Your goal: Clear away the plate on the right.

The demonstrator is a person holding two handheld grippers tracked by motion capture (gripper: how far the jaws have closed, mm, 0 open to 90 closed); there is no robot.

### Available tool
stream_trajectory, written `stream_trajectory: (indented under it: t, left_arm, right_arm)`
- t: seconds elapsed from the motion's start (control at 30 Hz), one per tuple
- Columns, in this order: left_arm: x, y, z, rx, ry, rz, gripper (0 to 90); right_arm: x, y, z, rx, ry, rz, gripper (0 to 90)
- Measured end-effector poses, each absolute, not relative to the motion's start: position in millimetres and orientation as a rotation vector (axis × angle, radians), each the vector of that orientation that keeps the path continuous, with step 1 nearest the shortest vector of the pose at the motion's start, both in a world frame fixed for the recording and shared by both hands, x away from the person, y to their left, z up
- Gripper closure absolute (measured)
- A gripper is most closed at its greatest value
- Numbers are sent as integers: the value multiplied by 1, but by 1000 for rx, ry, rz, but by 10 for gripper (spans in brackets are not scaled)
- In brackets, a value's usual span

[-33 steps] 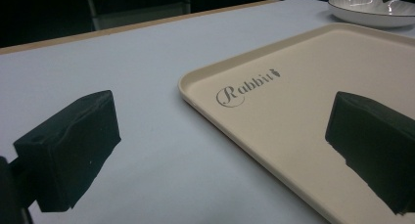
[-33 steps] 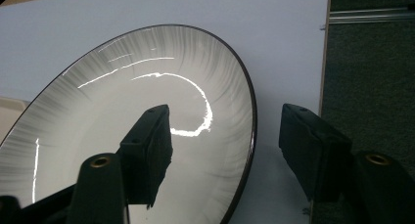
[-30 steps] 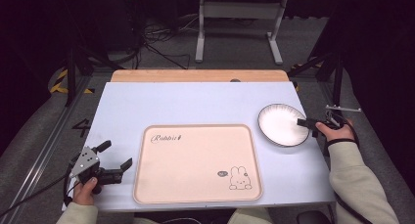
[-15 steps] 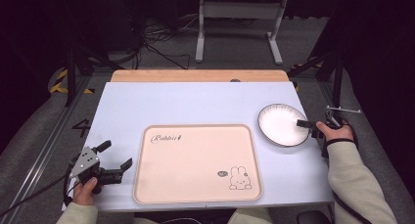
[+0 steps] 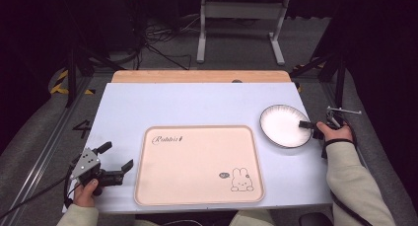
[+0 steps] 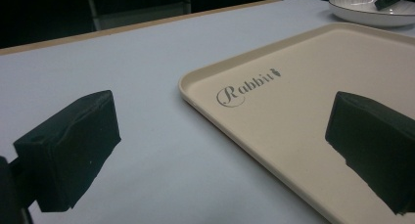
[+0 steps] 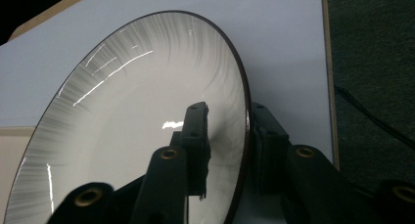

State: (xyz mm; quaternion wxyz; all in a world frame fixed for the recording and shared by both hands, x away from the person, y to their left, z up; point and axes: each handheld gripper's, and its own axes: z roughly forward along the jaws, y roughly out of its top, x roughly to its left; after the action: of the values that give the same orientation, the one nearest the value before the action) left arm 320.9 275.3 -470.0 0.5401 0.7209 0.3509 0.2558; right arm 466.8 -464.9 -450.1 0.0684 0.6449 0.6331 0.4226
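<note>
A white plate point(image 5: 283, 125) with a dark rim sits at the right of the pale table. My right gripper point(image 5: 305, 126) comes in from its right side. In the right gripper view the plate point(image 7: 137, 111) rim runs between the two jaws, one over the inside and one outside, and my right gripper point(image 7: 229, 121) is shut on it. A beige tray point(image 5: 197, 162) printed with a rabbit lies in the middle, with nothing on it. My left gripper point(image 5: 117, 155) is low at the front left, just beside the tray's left edge, open and holding nothing. Its view looks across the tray point(image 6: 303, 87) toward the plate point(image 6: 372, 11).
The table point(image 5: 187, 102) has a wooden strip along its far edge. Beyond it are a white metal stand point(image 5: 236, 18) and cables on a dark floor. The table's right edge runs close behind my right hand.
My right gripper has edged slightly left, farther onto the plate's rim. The plate, the tray and my left gripper have stayed put.
</note>
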Motion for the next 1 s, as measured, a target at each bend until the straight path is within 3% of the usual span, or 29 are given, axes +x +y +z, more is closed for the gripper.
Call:
stream_trajectory:
  t: [1.0]
  left_arm:
    - [321, 275, -470, 1710, 843, 607, 2]
  right_arm:
    - [462, -463, -437, 2035, 1738, 1401, 848]
